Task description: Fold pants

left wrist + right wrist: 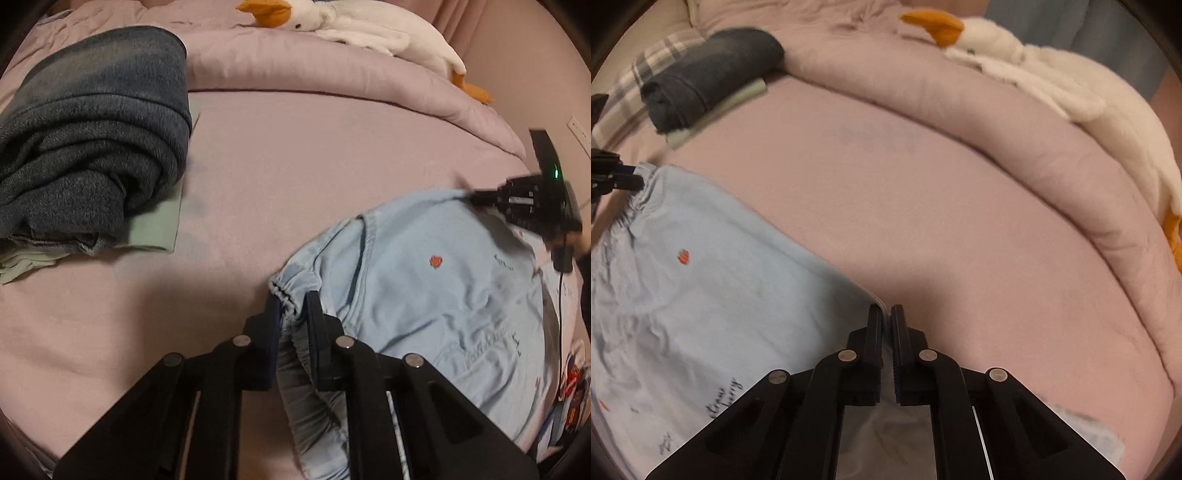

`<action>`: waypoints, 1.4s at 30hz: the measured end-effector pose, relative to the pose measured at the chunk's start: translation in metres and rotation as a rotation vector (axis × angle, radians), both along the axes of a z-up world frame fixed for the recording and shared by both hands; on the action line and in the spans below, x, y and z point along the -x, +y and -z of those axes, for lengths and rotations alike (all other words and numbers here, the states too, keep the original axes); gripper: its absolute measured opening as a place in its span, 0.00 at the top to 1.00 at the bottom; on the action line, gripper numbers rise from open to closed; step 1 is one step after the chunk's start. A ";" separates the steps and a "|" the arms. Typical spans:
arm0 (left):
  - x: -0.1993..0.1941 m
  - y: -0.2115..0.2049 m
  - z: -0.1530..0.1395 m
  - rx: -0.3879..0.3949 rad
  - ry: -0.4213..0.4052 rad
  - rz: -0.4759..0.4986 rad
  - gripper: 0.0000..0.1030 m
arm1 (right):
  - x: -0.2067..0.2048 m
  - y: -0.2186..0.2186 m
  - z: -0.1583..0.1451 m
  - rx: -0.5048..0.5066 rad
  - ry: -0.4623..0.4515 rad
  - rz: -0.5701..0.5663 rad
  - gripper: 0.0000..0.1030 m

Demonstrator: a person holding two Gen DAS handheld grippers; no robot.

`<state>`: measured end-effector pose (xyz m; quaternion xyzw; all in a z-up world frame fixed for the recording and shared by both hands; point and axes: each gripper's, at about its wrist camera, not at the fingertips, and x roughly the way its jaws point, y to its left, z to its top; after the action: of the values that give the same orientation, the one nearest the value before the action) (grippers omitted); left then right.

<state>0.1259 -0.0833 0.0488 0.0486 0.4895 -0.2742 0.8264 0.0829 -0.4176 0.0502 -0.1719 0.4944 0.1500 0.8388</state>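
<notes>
Light blue pants (436,280) lie lower right of the left wrist view, lower left of the right wrist view (701,280), spread on the pink bed sheet (258,184).

Left gripper (291,314): fingers clamped on the gathered elastic waistband at one corner. Right gripper (885,317): fingers nearly closed, with a thin edge of the blue fabric pinched between them at the far corner.

Step judged: fold in progress, both ends held, fabric stretched between the grippers and partly lifted off the sheet.

Next move likely calls for both held corners to be carried together over the garment, tension kept even so the layer lands flat, then release.

Not to be disturbed: folded dark grey garment (92,140) upper left, plush goose (351,26) along the top on the rolled duvet (332,81).
</notes>
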 end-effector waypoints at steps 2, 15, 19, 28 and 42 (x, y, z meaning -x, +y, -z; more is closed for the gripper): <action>0.007 -0.003 -0.010 0.002 -0.048 -0.008 0.90 | 0.003 0.010 0.011 0.053 0.005 0.012 0.95; 0.098 0.032 -0.068 0.124 -0.349 -0.025 0.91 | 0.117 0.022 -0.088 0.014 -0.286 0.021 0.96; 0.138 0.039 -0.069 0.149 -0.416 -0.013 0.91 | 0.168 0.024 -0.099 0.021 -0.315 -0.005 0.96; 0.213 0.069 -0.034 0.156 -0.410 -0.031 0.91 | 0.258 0.046 -0.076 0.016 -0.271 -0.080 0.96; 0.243 0.068 -0.009 0.223 -0.169 -0.078 0.80 | 0.285 0.067 -0.003 0.082 -0.168 -0.141 0.96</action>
<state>-0.1175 -0.0153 0.0582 -0.0396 0.3863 -0.2893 0.8749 -0.2020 -0.3504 0.0532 -0.2524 0.4147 0.1733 0.8569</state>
